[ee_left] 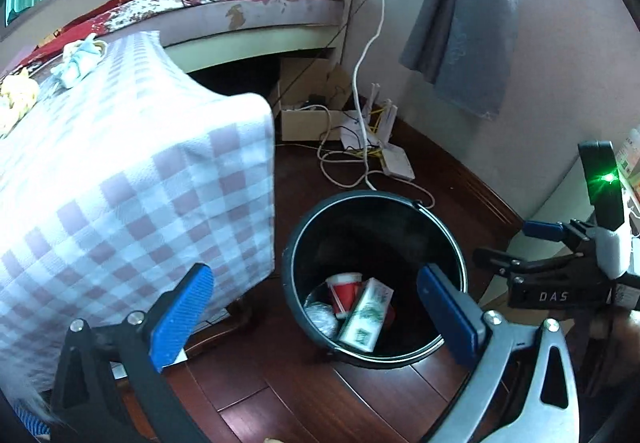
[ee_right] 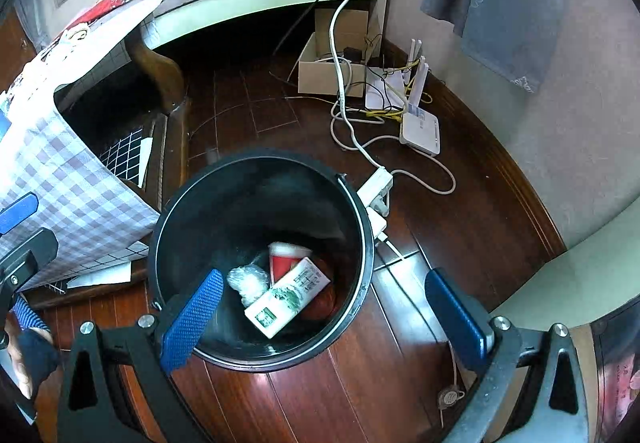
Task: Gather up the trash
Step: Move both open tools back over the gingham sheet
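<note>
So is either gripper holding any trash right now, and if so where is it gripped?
Nothing is held. The left gripper and right gripper are both open and empty above the black bin.

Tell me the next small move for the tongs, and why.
Probably swing the left tongs back toward the checkered table for the yellow and pale blue scraps. Both tongs are open and empty, and the bucket already holds a red cup, a carton and a wad.

Both wrist views above bin (ee_left: 374,275)
</note>
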Action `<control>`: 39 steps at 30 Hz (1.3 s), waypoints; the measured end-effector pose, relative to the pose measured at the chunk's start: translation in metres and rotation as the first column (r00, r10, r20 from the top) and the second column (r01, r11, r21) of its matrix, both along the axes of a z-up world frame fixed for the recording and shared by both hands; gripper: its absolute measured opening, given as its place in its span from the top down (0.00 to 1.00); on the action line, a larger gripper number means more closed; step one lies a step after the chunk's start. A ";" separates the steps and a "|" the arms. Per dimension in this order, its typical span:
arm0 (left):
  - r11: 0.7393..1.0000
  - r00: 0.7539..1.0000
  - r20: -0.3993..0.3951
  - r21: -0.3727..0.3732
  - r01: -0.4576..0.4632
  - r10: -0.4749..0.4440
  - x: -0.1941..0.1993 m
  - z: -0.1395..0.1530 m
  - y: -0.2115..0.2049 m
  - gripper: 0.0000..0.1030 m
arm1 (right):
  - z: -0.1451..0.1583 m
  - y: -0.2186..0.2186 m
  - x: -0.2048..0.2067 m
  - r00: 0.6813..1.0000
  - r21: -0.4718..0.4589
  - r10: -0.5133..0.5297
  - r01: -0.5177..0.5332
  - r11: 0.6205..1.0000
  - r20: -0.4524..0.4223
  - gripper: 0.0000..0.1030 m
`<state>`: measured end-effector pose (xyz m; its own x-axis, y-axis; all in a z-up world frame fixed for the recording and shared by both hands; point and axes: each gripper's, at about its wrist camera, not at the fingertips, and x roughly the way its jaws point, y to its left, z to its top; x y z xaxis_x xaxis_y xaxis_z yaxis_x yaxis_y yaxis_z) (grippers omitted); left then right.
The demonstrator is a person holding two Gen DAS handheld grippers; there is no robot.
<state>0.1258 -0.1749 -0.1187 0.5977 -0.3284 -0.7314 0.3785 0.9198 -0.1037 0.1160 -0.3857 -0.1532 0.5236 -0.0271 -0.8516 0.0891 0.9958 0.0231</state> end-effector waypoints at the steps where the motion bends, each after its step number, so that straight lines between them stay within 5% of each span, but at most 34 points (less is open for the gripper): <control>1: 1.000 1.000 0.002 0.005 -0.009 0.009 0.000 0.000 0.002 0.01 | -0.001 0.001 0.000 1.000 0.000 0.002 -0.002 1.000 0.002 0.01; 25: 0.993 0.993 0.042 -0.004 -0.115 0.115 -0.007 0.020 0.052 0.01 | 0.048 0.066 -0.013 0.990 -0.040 0.094 -0.090 0.995 0.110 0.01; 39: 0.973 0.968 0.097 0.001 -0.232 0.230 -0.013 0.045 0.102 0.01 | 0.076 0.118 -0.012 0.969 -0.053 0.186 -0.180 0.982 0.160 0.01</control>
